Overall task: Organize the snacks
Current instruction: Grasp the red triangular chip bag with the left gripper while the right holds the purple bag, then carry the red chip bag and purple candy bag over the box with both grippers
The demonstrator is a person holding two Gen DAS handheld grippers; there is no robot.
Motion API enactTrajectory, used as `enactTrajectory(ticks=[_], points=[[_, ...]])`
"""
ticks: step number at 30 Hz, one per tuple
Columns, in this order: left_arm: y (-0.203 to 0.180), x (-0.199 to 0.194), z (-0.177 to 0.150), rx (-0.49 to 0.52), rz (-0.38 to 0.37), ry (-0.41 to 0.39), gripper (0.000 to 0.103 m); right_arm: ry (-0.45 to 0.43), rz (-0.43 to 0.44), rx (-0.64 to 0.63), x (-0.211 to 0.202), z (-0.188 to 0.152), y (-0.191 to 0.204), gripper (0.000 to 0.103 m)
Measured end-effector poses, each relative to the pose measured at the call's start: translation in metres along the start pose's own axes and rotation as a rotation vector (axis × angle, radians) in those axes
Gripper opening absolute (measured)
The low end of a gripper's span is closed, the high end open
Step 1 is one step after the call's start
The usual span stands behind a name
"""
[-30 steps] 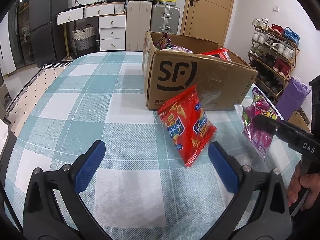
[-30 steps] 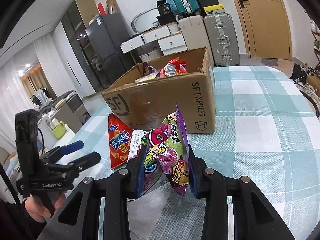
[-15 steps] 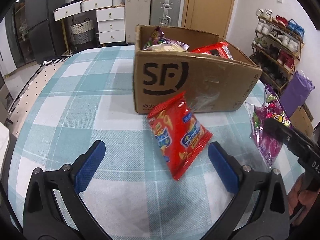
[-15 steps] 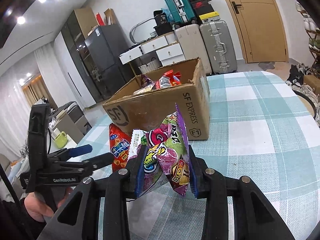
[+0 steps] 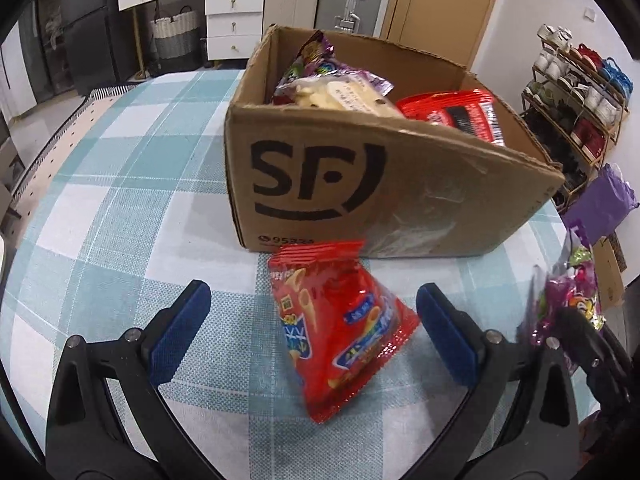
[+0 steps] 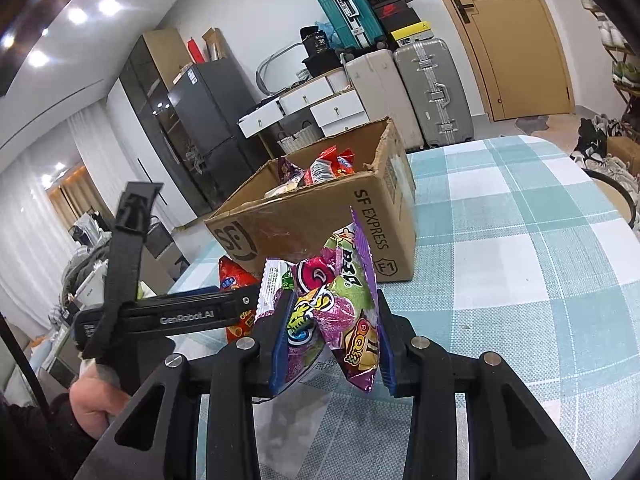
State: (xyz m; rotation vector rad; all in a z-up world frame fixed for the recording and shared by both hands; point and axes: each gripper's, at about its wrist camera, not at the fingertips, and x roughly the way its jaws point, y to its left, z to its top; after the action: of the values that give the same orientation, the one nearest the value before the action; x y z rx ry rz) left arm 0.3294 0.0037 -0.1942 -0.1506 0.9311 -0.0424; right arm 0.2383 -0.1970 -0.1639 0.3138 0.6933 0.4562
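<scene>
**Left gripper spread over the red packet, right gripper clamped on the purple one**

The left gripper (image 5: 308,320) stands wide, its two blue pads well apart with nothing pressed between them. The red snack packet (image 5: 340,328) lies flat on the checked tablecloth (image 5: 120,220) in the gap between those pads, nearer the right pad than the left, touching neither. Its sealed top edge points at the cardboard box (image 5: 360,184) and lies just at the foot of the box's front wall, below the printed logo.

The right gripper (image 6: 332,340) is closed narrow on a purple snack packet (image 6: 344,308); both pads press its sides and the bag crumples and stands up between them, clear of the cloth. In the left wrist view this packet (image 5: 568,300) hangs at the right edge of the table, well to the right of the red one.

From the right wrist view, the left gripper's black body (image 6: 180,316) crosses in front of the red packet (image 6: 236,280), with a hand (image 6: 96,400) on its handle at lower left.

The box sits past both packets toward the middle of the table, open at the top, with several snack bags (image 5: 340,88) already inside, purple and white ones at the left, a red one at the right.
</scene>
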Motion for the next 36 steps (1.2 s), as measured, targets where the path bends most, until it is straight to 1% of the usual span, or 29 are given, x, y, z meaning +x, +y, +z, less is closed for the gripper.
enactTrajectory(ticks=[1,3,5,7,9,10,11,14,17,20,24,32,36], points=[[0.003,0.003,0.001,-0.013,0.0,0.008,0.101,-0.001,0.001,0.004,0.0,0.0,-0.001,0.036],[0.01,0.007,0.001,-0.041,-0.001,0.026,0.095,-0.002,0.003,0.01,0.0,0.0,-0.002,0.037],[0.015,0.01,0.001,-0.064,-0.03,0.04,0.09,0.001,0.006,0.012,0.0,0.0,-0.002,0.037],[0.02,0.01,0.002,-0.076,-0.047,0.038,0.086,0.005,0.005,0.01,0.002,0.001,-0.002,0.037],[0.021,0.009,0.002,-0.073,-0.057,0.034,0.074,0.005,0.004,0.008,0.002,0.001,-0.001,0.037],[0.021,0.008,0.002,-0.072,-0.068,0.037,0.071,0.004,0.003,0.008,0.002,0.001,-0.001,0.037],[0.022,0.01,0.002,-0.073,-0.08,0.045,0.063,0.003,0.002,0.008,0.002,0.001,-0.001,0.037],[0.029,0.008,-0.004,-0.068,-0.118,0.044,0.047,0.006,-0.002,0.014,0.004,0.001,-0.002,0.037],[0.031,0.004,-0.006,-0.065,-0.135,0.048,0.041,0.005,-0.006,0.023,0.004,0.001,-0.004,0.037],[0.03,-0.001,-0.009,-0.044,-0.136,0.044,0.039,0.006,-0.01,0.024,0.003,0.001,-0.003,0.037],[0.032,-0.01,-0.016,-0.016,-0.134,0.061,0.039,0.004,-0.015,0.018,0.003,0.001,-0.002,0.037],[0.045,-0.026,-0.029,-0.035,-0.117,0.067,0.039,-0.007,-0.026,0.017,-0.001,0.0,0.0,0.037],[0.047,-0.039,-0.035,-0.025,-0.108,0.046,0.039,-0.006,-0.033,0.011,-0.001,-0.001,0.001,0.037]])
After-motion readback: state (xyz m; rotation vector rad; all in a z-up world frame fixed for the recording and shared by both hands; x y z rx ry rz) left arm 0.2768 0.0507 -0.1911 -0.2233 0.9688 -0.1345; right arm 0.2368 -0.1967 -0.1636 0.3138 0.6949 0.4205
